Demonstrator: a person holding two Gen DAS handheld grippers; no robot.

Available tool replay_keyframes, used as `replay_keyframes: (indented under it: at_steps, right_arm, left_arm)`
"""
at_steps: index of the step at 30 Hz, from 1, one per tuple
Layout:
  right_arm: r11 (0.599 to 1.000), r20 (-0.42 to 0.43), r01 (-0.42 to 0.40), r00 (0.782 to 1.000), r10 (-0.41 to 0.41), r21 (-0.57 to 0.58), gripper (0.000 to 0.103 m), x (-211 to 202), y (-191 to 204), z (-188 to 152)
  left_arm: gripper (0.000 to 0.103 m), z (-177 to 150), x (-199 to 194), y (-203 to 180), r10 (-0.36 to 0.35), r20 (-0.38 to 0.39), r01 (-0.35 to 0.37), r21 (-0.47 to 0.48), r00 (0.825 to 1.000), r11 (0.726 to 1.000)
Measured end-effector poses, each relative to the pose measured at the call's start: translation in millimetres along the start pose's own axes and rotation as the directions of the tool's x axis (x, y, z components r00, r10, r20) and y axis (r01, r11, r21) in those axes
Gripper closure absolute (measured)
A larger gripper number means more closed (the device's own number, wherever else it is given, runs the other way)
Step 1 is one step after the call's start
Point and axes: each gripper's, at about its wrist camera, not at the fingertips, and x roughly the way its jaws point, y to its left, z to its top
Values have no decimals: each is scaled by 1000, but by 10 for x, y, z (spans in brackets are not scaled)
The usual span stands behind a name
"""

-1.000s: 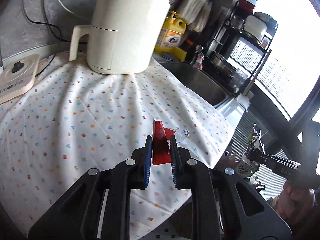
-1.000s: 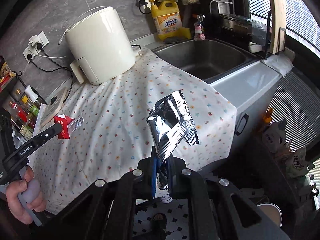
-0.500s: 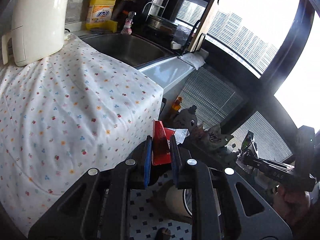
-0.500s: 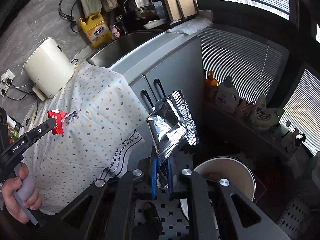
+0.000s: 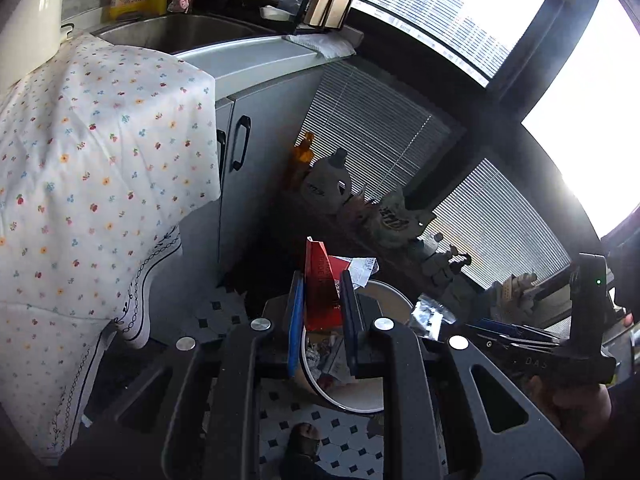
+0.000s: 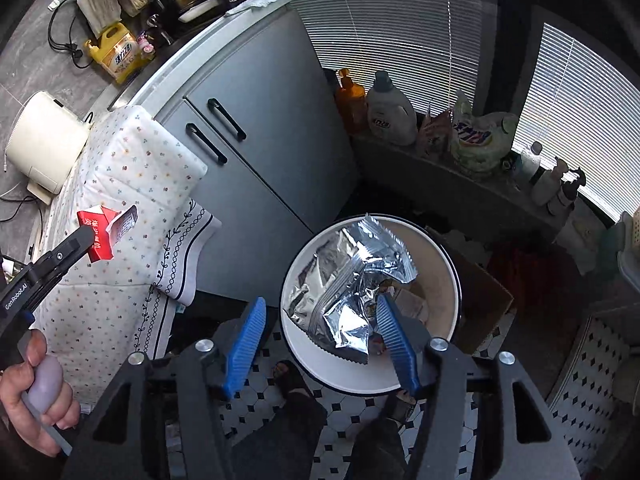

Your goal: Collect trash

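Over bin (image 6: pixel 450 264): foil wrapper (image 6: pixel 352 280), right-wrist view only.

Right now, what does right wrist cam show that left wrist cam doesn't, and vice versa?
Only the right wrist view: the right gripper from behind, jaws opening, pads off the silver foil wrapper above the white bin; the cream appliance whole.

Only the left wrist view: the left gripper seen close, pads pressed on the red carton; bright sky through the window.

Both: bin, wrapper, carton, floral cloth, grey cabinet, yellow jug.
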Motion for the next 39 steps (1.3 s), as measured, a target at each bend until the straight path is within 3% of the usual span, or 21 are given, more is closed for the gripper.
replay_keyframes:
  at_steps: [14,15,16,18,22,28,36,39]
  right_arm:
    - [1000,54,12,998,-12,7,36,-503,-754,-140]
    - [1000,58,11,998,-12,8,36,-531,-788,-145]
    - [1000,62,10,998,-11,9,36,-557,-821,-154]
    - [1000,68,9,998,-9,6,36,-591,-859,-156]
    - [1000,73,-4,997,4,-1,35,-625,-897,-161]
    - [999,82,-39,996,41,-27,27,-654,-794,-136]
    - [992,131,-73,988,85,-99,13,-925,-499,-63]
    - [992,165,-74,982,90,-102,9,-1073,-386,-43]
  left_arm:
    - [83,-397,519,-815,-73,-69,73,4,995,997]
    - [75,-402,547,-865,-86,-75,87,4,993,996]
    - [58,-401,557,-907,-97,-78,98,3,992,995]
    - [39,-402,521,-978,-107,-54,107,7,993,994]
    - [28,-368,403,-1039,-92,-30,92,10,995,996]
    - [19,-339,60,-983,-36,9,36,-15,999,999]
    - [6,-298,-720,-833,78,109,-72,-62,991,996]
    - [6,-273,-1004,-744,112,137,-102,-76,984,992]
